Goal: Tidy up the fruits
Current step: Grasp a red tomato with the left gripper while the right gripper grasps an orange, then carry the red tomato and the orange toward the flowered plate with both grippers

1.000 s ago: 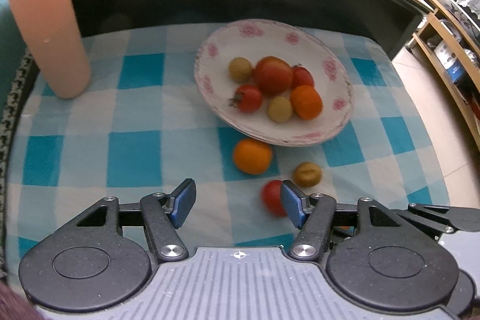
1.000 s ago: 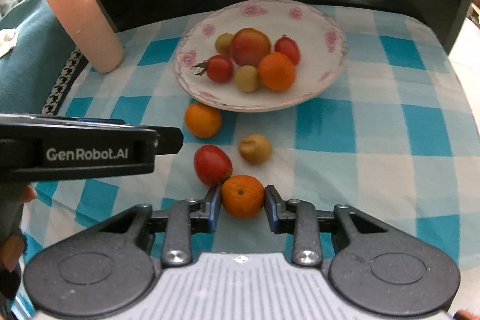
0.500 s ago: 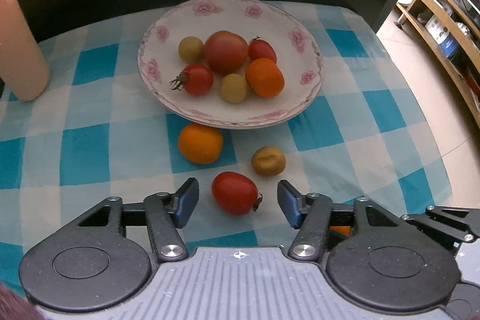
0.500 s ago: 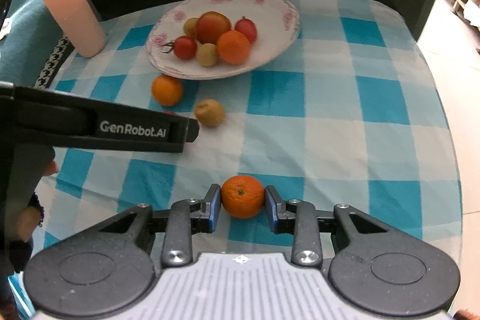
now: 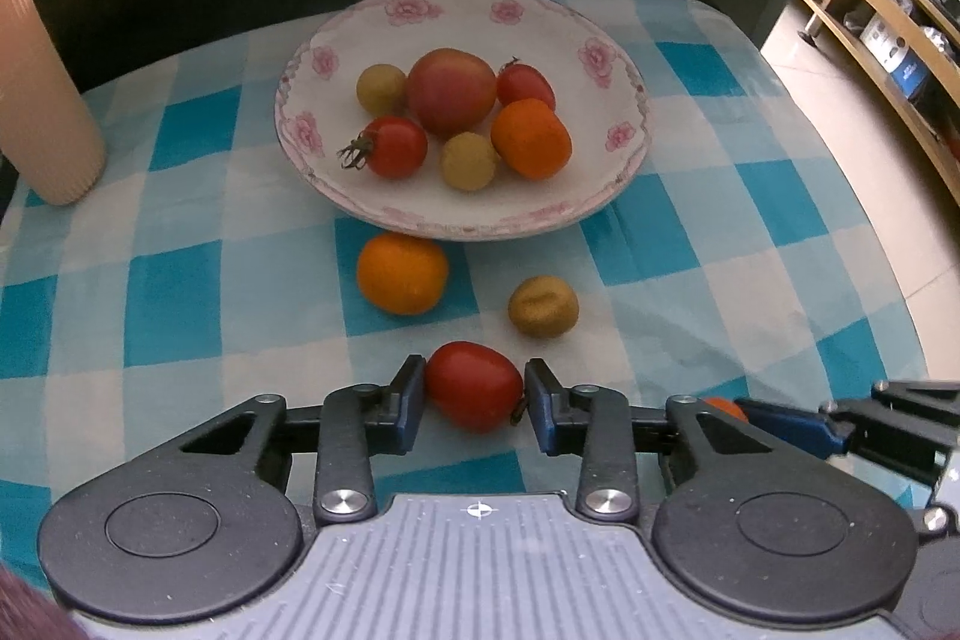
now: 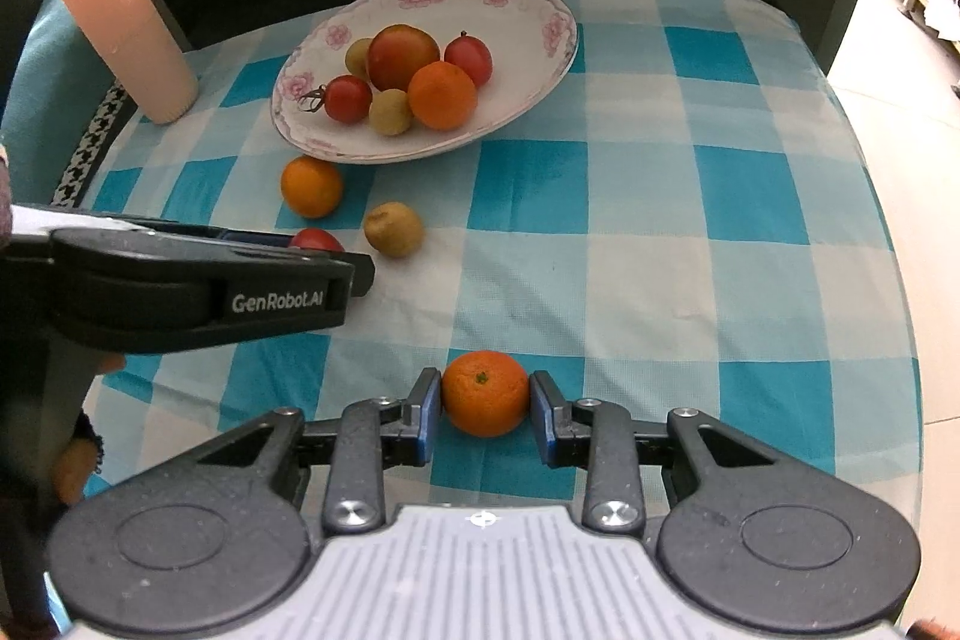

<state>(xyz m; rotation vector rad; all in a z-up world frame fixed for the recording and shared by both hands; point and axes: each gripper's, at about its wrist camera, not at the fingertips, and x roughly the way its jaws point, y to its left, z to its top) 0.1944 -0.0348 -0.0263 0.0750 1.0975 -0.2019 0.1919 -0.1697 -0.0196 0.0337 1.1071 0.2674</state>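
On the checked cloth (image 5: 174,304), left tongs (image 5: 474,388) have just closed on a tomato (image 5: 474,385) (right tongs (image 6: 486,403) grip a mandarin (image 6: 486,391)).

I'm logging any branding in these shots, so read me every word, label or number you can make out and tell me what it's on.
"GenRobot.AI": white lettering on the side of the left gripper, seen from the right wrist camera.
Boxes on the wooden shelf at far right: any print is too small and blurred to read.
Nothing else carries readable text.
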